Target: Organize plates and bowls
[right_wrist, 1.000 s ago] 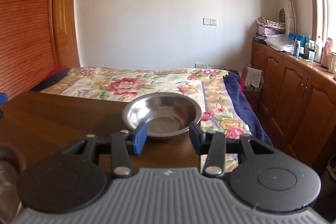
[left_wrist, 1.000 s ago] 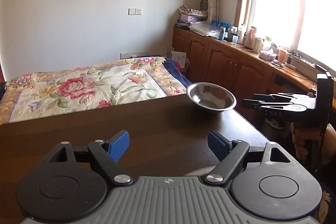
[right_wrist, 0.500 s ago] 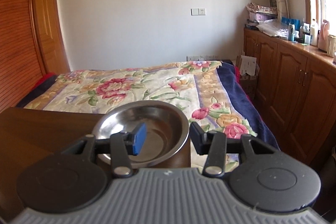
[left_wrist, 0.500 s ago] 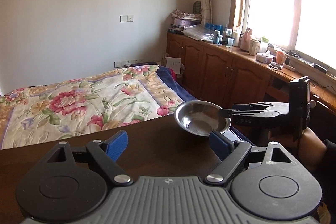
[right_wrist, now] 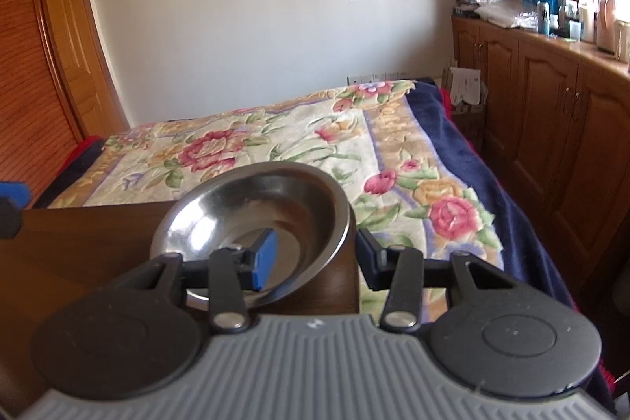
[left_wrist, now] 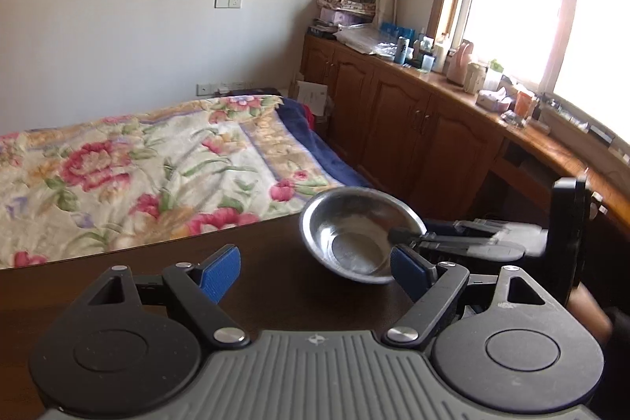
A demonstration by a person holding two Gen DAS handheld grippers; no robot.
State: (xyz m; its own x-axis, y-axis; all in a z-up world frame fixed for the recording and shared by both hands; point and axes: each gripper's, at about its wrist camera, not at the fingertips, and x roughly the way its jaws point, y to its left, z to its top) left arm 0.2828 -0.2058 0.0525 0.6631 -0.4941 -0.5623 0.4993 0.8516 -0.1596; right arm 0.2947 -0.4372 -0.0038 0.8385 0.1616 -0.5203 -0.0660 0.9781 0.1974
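Shiny steel bowl (right_wrist: 252, 219), rim between right gripper (right_wrist: 311, 254) fingers; left gripper (left_wrist: 315, 268) wide

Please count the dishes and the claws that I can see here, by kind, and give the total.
Steel bowl: 1
Claw: 2, left claw and right claw
Plates: 0
Total: 3
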